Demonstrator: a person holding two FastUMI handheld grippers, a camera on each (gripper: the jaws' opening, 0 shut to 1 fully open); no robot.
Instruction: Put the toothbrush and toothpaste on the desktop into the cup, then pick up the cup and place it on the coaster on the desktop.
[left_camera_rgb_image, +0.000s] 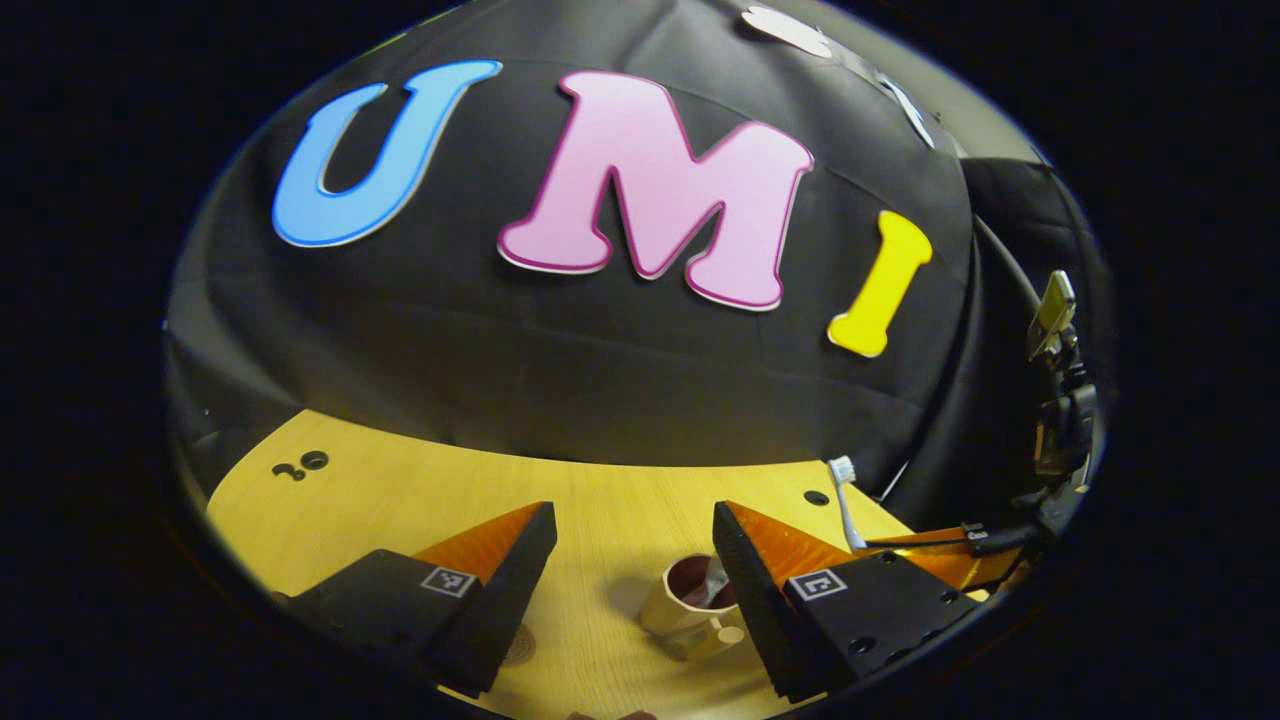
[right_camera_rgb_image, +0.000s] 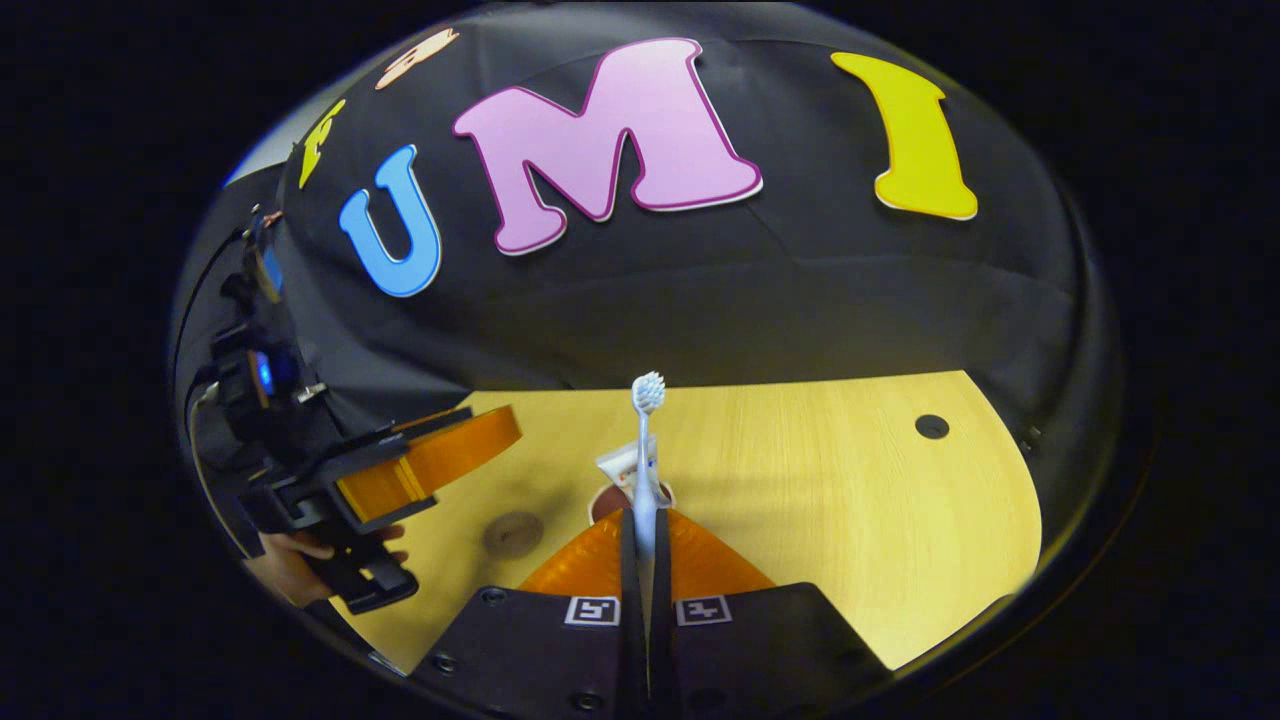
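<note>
My right gripper (right_camera_rgb_image: 645, 522) is shut on a white toothbrush (right_camera_rgb_image: 645, 450), which stands upright with its bristles on top. Just past its fingertips sits the beige cup (right_camera_rgb_image: 603, 497) with the toothpaste tube (right_camera_rgb_image: 622, 466) poking out of it. In the left gripper view, my left gripper (left_camera_rgb_image: 632, 515) is open above the table, and the cup (left_camera_rgb_image: 685, 605) sits low between its fingers, close to the right one, with the toothpaste (left_camera_rgb_image: 715, 583) inside. The toothbrush (left_camera_rgb_image: 846, 500) and the right gripper (left_camera_rgb_image: 935, 548) are to the right. A round coaster (right_camera_rgb_image: 513, 533) lies left of the cup.
The wooden tabletop (right_camera_rgb_image: 820, 480) has small dark holes (right_camera_rgb_image: 931, 426) near the back. A hand (right_camera_rgb_image: 290, 560) holds the left gripper (right_camera_rgb_image: 435, 465) at the left of the right gripper view. The black cloth wall closes off the back.
</note>
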